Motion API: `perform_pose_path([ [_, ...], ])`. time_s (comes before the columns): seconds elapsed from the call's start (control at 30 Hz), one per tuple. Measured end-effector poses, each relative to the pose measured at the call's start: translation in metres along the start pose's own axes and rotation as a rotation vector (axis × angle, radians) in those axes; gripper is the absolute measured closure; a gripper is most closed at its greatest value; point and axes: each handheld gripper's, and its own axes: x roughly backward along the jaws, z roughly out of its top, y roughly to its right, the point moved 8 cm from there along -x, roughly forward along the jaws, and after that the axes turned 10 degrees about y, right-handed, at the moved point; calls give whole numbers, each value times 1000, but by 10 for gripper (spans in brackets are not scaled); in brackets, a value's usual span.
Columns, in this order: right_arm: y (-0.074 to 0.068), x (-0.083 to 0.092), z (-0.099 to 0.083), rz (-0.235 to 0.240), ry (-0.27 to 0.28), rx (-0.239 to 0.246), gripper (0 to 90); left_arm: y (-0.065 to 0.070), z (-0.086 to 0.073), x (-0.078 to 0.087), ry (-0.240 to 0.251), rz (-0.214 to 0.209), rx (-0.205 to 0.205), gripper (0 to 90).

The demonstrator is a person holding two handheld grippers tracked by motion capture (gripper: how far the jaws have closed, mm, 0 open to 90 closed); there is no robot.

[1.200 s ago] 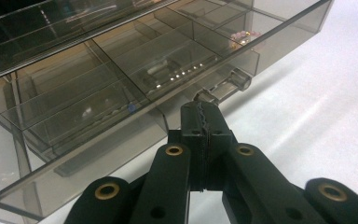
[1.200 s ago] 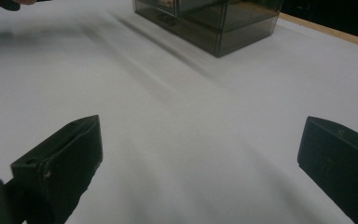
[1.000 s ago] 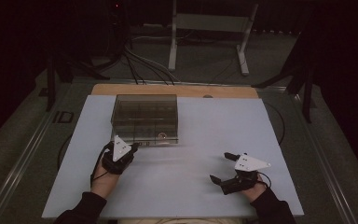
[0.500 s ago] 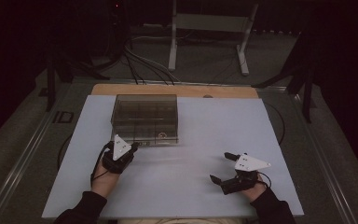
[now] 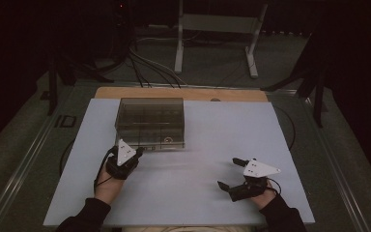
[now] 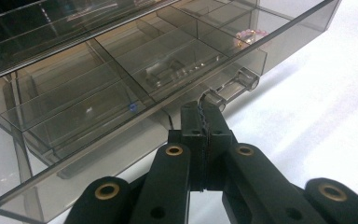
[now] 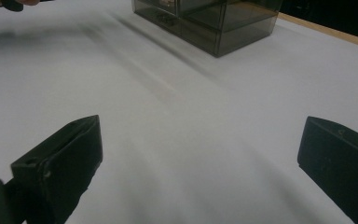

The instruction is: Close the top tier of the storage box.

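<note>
Left hand-held gripper (image 6: 204, 116): jaws pressed together, clenched on the clear plastic drawer handle (image 6: 233, 84) at the front of the box; in the high view it (image 5: 137, 152) sits at the box's front left corner.
Left hand (image 5: 110, 179): behind its hand-held gripper, forearm in a dark sleeve coming in from the near desk edge.
Smoky transparent plastic drawer box with dividers (image 5: 150, 122): stands on the far left part of the white sheet; its lower drawer is drawn slightly out of the front.
Box contents: a small pink beaded ring-like item (image 6: 251, 37) lies in a compartment towards the right end; I cannot tell what it is exactly.
Right hand-held gripper (image 5: 231, 172): released, jaws wide apart, over bare sheet near the right front of the desk, well apart from the box.
Right gripper view: the box (image 7: 209, 18) shows farther off across the sheet.
Desk (image 5: 183, 94): wooden top covered by a large white sheet (image 5: 198, 193).
</note>
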Motion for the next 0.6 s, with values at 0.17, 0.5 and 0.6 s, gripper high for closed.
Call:
perform_pose_path([
  [0.17, 0, 0, 0, 1, 1, -1, 0, -1, 1, -2, -1, 3, 1, 895],
  [0.5, 0, 1, 0, 0, 0, 1, 0, -4, 2, -4, -1, 8, 1, 895],
  [0.6, 0, 0, 0, 0, -1, 1, 0, -5, 2, -4, 0, 9, 1, 895],
])
